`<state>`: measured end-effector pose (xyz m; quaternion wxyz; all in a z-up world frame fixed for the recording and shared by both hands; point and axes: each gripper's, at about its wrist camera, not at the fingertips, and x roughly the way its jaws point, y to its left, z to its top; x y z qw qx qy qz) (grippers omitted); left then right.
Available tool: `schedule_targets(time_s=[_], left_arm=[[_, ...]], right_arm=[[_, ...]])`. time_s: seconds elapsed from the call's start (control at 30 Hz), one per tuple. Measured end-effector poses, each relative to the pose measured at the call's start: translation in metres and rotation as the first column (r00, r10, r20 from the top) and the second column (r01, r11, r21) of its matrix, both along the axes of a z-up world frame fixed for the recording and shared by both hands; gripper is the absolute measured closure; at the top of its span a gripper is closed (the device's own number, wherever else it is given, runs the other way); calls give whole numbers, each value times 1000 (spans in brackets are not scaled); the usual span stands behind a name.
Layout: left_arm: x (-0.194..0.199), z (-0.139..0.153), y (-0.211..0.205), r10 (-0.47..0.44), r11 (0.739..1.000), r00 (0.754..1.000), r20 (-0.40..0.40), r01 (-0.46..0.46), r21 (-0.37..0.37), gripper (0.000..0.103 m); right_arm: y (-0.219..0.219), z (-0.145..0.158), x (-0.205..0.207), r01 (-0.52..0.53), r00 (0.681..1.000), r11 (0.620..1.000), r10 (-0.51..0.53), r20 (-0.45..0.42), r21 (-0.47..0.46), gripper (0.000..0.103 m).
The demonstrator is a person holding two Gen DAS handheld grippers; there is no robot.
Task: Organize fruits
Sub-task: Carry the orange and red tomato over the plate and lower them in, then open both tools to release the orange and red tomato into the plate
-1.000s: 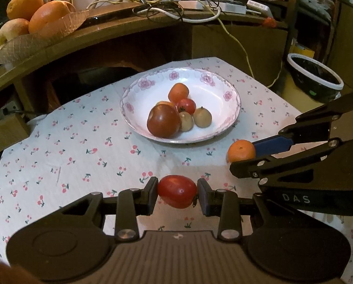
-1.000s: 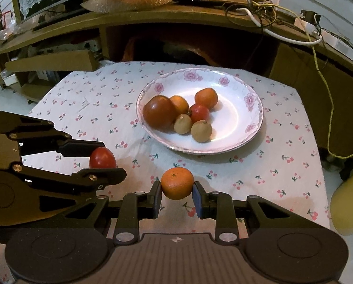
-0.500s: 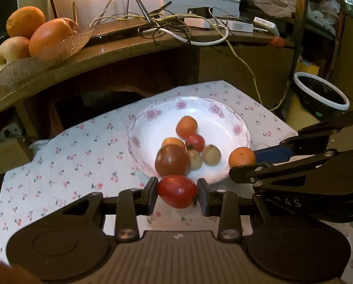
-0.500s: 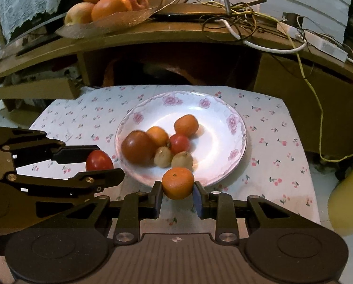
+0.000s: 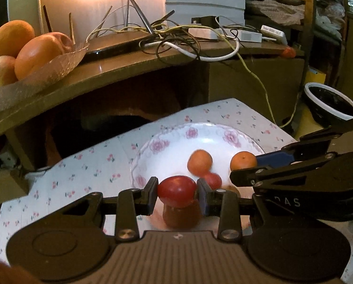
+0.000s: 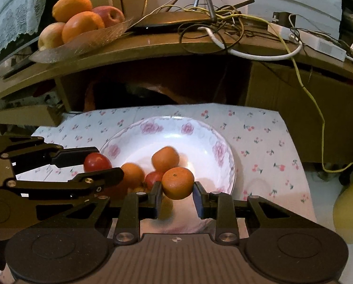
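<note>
My left gripper (image 5: 177, 191) is shut on a red tomato (image 5: 176, 190) and hangs over the near left part of a white flowered plate (image 5: 162, 145). My right gripper (image 6: 177, 187) is shut on an orange tangerine (image 6: 178, 182), held above the same plate's (image 6: 221, 151) near side. In the plate lie several small fruits: an orange one (image 6: 165, 158), a red one (image 6: 152, 178) and another orange one (image 6: 132, 174). A large dark tomato (image 5: 180, 216) sits right under the left gripper's load. Each gripper shows in the other's view, the right gripper (image 5: 244, 165) and the left gripper (image 6: 97, 165).
The plate rests on a table with a cherry-print cloth (image 6: 259, 142). Behind it runs a wooden shelf (image 6: 152, 47) carrying a glass dish of oranges and apples (image 6: 79, 23), tangled cables (image 6: 223, 28) and a power strip. A black bowl with a white rim (image 5: 330, 101) stands at the right.
Both grippers have moved forward with their fruits, from above the cloth to over the plate. The plate and shelf now look closer.
</note>
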<state>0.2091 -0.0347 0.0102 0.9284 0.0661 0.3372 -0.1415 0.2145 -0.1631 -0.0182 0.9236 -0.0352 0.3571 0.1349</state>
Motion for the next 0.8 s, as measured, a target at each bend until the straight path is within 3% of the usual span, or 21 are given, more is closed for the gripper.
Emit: schedule_targets(time_s=[0.37,0.8], left_arm=[[31,-15,-6,1,1000,1000,-25,0,3,64],[34,-11,-2,17,1000,1000,-19,-17,4,62]], right_arm=[[-5,-15,31,2,1000,1000,-2,-29,-4,72],[-7,-11,35,-4,1000,1000,4,-8,12,65]])
